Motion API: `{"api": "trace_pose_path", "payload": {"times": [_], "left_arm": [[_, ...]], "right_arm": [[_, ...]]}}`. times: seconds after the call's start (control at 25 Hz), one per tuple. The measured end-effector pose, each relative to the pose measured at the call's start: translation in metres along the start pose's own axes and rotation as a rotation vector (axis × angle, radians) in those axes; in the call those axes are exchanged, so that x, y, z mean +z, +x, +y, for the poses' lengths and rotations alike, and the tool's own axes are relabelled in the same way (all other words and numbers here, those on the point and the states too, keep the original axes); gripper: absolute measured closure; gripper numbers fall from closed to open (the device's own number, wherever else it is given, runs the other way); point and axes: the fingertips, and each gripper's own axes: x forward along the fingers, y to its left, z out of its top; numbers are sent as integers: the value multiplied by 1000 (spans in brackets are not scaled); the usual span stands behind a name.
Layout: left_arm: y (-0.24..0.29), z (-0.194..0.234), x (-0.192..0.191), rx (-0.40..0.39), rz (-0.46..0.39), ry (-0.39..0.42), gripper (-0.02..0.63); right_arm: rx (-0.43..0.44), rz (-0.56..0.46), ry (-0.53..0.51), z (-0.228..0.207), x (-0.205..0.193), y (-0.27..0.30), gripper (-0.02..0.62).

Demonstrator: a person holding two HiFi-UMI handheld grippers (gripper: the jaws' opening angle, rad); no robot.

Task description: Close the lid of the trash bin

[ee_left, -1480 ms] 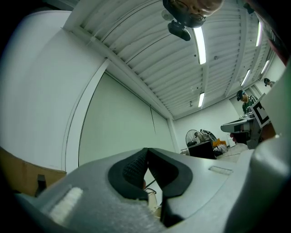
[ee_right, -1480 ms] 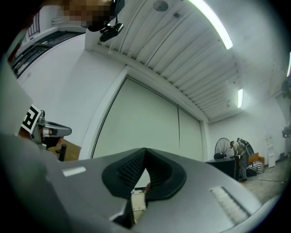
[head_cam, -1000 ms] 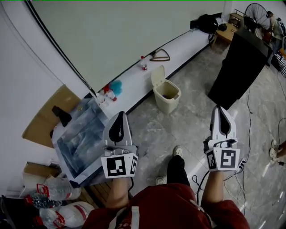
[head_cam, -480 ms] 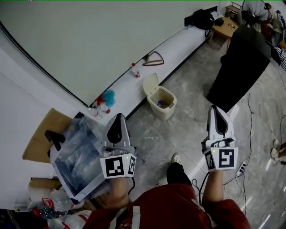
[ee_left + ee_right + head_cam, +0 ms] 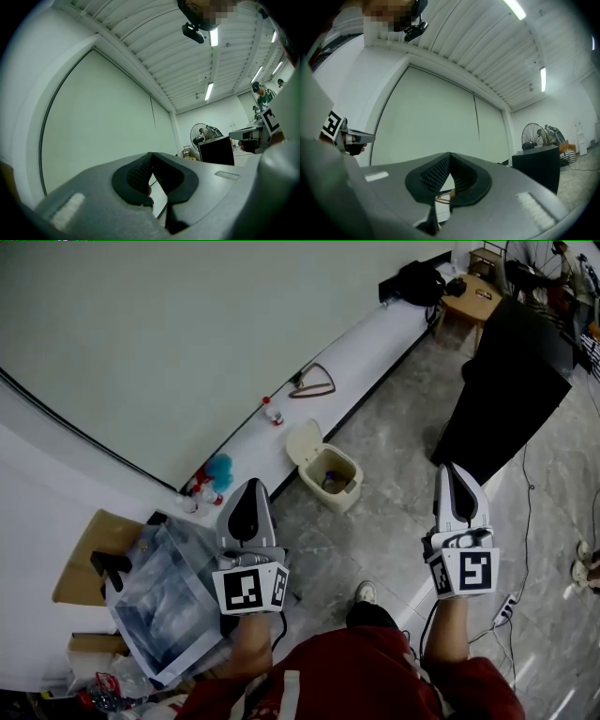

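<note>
A cream trash bin (image 5: 330,477) stands on the grey floor by the white ledge, its lid (image 5: 303,442) tipped up and open, with some rubbish inside. My left gripper (image 5: 250,504) is held in the air, below and left of the bin in the head view, jaws shut and empty. My right gripper (image 5: 457,487) hangs to the right of the bin, also shut with nothing between its pads. Both are well short of the bin. In the left gripper view (image 5: 151,161) and the right gripper view (image 5: 449,161) the jaw tips meet, pointing at the pale wall; the bin is hidden there.
A white ledge (image 5: 347,362) runs along the wall with small bottles (image 5: 272,412) and a hanger-like wire (image 5: 312,381). A tall black panel (image 5: 502,390) stands at right. Cardboard, a plastic-wrapped sheet (image 5: 164,592) and bags lie at lower left. A cable and power strip (image 5: 506,601) lie on the floor.
The whole view has shifted: the bin has slid down and left in the picture and now lies closer to both grippers. Both grippers stay shut and level.
</note>
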Motion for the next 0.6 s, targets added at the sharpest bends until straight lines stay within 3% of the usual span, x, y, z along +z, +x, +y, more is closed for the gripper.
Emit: {"api": "trace_pose_path", "payload": {"times": [0.32, 0.6], "left_arm": [[44, -17, -3, 14, -5, 1, 606], [63, -6, -14, 50, 7, -12, 606]], "right_arm": [[14, 1, 28, -35, -5, 35, 595], [57, 21, 30, -34, -15, 67, 595]]}}
